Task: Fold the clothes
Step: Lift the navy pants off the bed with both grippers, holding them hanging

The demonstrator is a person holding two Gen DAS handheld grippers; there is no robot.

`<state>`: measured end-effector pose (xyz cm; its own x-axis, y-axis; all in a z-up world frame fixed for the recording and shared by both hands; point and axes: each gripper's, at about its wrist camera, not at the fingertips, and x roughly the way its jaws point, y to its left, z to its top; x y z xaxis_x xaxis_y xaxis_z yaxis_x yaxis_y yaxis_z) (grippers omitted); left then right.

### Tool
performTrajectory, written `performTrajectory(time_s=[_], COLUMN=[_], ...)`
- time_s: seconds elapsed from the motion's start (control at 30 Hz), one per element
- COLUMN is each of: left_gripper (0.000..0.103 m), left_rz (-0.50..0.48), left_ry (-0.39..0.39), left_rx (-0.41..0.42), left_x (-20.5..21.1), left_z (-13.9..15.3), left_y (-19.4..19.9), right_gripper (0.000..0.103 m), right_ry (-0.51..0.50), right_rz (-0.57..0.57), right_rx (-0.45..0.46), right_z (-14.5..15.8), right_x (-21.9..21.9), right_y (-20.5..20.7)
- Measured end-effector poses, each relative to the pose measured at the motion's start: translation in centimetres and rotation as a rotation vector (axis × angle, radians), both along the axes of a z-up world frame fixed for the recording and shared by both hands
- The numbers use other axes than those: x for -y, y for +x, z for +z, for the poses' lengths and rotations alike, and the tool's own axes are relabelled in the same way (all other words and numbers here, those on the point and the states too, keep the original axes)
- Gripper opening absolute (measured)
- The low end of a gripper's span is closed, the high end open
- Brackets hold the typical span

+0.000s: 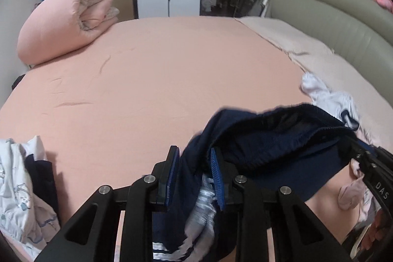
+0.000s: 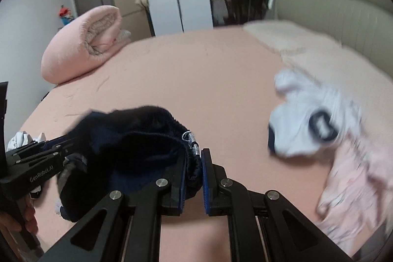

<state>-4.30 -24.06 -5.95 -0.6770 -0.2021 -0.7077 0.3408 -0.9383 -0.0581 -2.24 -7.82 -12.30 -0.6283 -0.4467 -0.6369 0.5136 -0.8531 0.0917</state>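
A navy garment (image 1: 282, 139) with an elastic waistband hangs stretched above the pink bed sheet (image 1: 159, 77), held by both grippers. My left gripper (image 1: 194, 151) is shut on one bunched end, where pale striped fabric (image 1: 203, 208) hangs below the pads. The right gripper (image 1: 363, 156) comes in from the right edge of the left wrist view. In the right wrist view my right gripper (image 2: 195, 158) is shut on the waistband of the navy garment (image 2: 127, 139). The left gripper (image 2: 49, 146) holds the far end there, with a hand below it.
A white top with navy trim (image 2: 307, 119) and pink printed clothes (image 2: 351, 188) lie at the right. Another clothes pile (image 1: 22, 188) sits at the near left. A rolled pink quilt (image 1: 66, 23) lies far left; a grey padded headboard (image 1: 331, 16) bounds the right.
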Motion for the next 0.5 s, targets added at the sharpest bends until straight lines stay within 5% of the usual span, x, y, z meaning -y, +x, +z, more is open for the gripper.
performTrajectory(time_s=[0.33,0.37,0.43,0.5], left_gripper=[0.027,0.032,0.077,0.084], left_rz=[-0.155,-0.171,-0.168,-0.158], left_ry=[0.080,0.095,0.106,0.117], left_rx=[-0.048,-0.034,0.007,0.021], left_x=[0.8,0.9,0.9,0.8], left_z=[2.4,2.1,1.3,0.5], left_y=[1.2,1.1,0.8,0.8], right_gripper=[0.008,0.008,0.008,0.008], right_ry=[0.050,0.061,0.086,0.086], right_rz=[0.093,0.101,0.111,0.128], right_rx=[-0.216,-0.238,-0.275,-0.291], right_z=[6.2,6.6,7.1,7.7], right_x=[3.4,3.6,4.1,4.5], right_y=[2.3,2.6,3.3,3.7])
